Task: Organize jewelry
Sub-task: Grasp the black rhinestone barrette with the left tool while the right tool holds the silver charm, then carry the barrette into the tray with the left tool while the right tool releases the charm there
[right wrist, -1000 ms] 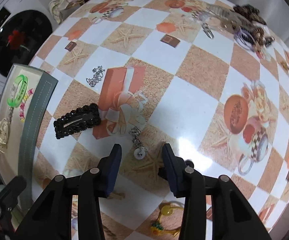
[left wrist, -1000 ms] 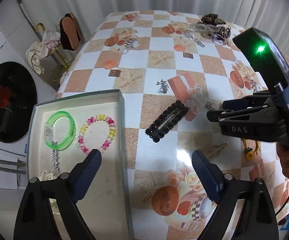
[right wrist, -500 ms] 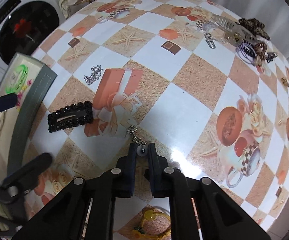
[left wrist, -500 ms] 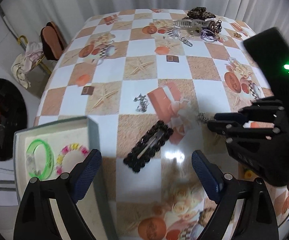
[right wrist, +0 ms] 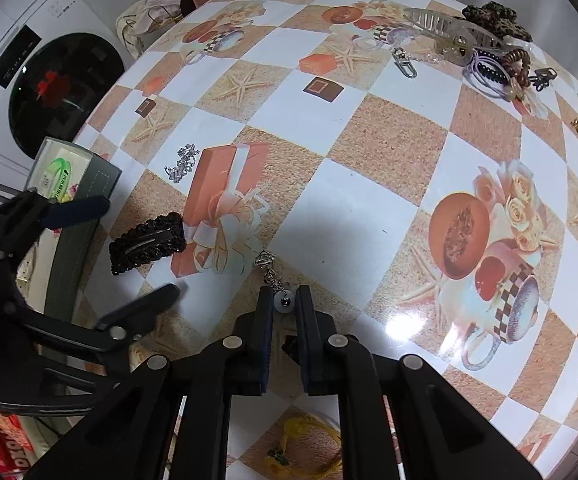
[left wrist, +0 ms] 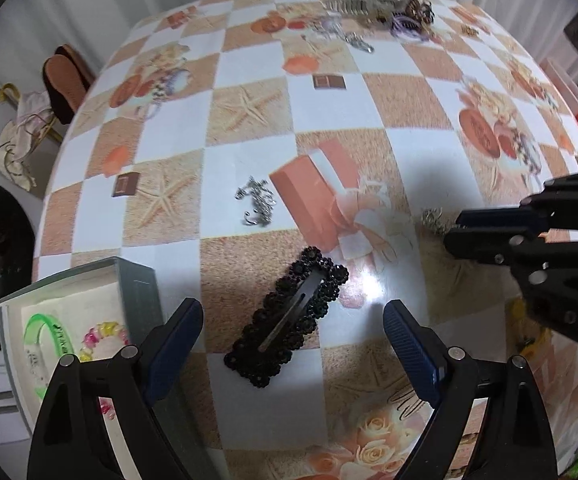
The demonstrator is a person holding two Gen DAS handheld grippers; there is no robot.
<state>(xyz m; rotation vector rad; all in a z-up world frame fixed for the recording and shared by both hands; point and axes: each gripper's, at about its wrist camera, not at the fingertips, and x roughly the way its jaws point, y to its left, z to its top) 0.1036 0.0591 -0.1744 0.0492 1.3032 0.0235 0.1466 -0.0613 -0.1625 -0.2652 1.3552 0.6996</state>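
My right gripper point(right wrist: 284, 303) is shut on a silver pearl earring point(right wrist: 283, 301); its chain point(right wrist: 267, 266) trails forward on the table. In the left wrist view the right gripper point(left wrist: 455, 229) comes in from the right, the earring point(left wrist: 433, 217) at its tip. My left gripper point(left wrist: 293, 328) is open and empty, with a black beaded hair clip point(left wrist: 289, 316) lying between its fingers, untouched. The clip also shows in the right wrist view point(right wrist: 147, 238). The grey jewelry tray point(left wrist: 139, 292) at left holds a green bangle point(left wrist: 45, 332) and a pastel bead bracelet point(left wrist: 103, 336).
A small silver piece point(left wrist: 257, 200) lies mid-table. Hair claws, scrunchies and a clasp point(right wrist: 403, 62) are piled at the far edge point(right wrist: 485, 48). A yellow item point(right wrist: 305, 436) lies under my right gripper. A washing machine point(right wrist: 49, 80) stands left of the table.
My right gripper closed on the pearl earring. My left gripper moved right from over the tray, now straddling the black hair clip.
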